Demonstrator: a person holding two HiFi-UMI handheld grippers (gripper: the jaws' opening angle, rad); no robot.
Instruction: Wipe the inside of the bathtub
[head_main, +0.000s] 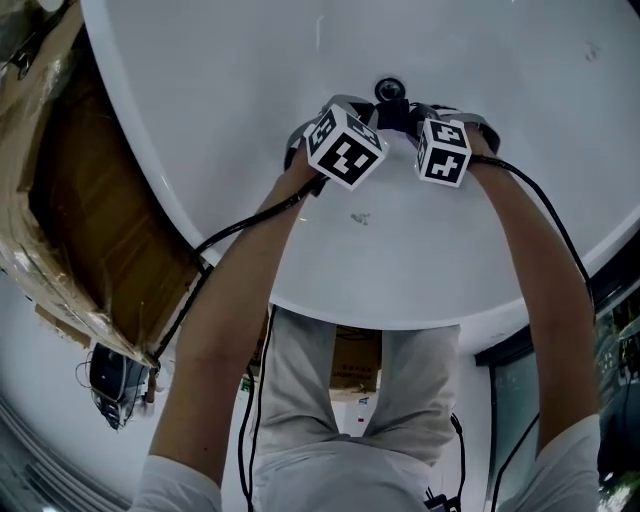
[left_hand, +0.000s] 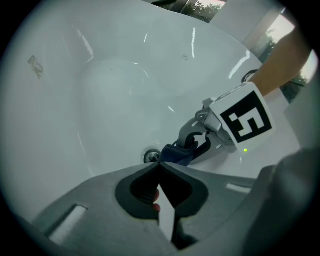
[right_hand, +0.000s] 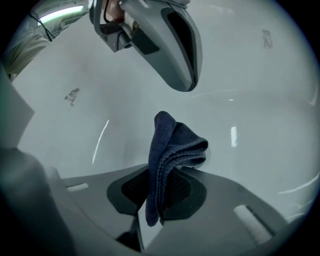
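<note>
White and smooth, the bathtub (head_main: 220, 110) fills most of the head view, and a round drain (head_main: 388, 88) is set in its floor. Two arms (head_main: 230, 330) are stretched down into the tub from the near rim. Beside the tub on the left, a brown board (head_main: 90, 220) wrapped in clear plastic is seen.

The right hand-held gripper (right_hand: 161, 174) is pinched on a dark blue cloth (right_hand: 175, 142). The cloth is folded up, and its bunched end sticks out past the jaws. It is low inside the tub and just beside the drain (whether it is touching the white floor cannot be told).

The left hand-held gripper (left_hand: 160, 166) is pressed together, tip to tip, and nothing is held in it. It is found just beside the right one, so the two marker cubes (head_main: 343, 148) are side by side near the drain. Black cables (head_main: 240, 225) are run from the grippers back along the arms. A small grey mark (right_hand: 72, 95) is seen on the tub wall.
</note>
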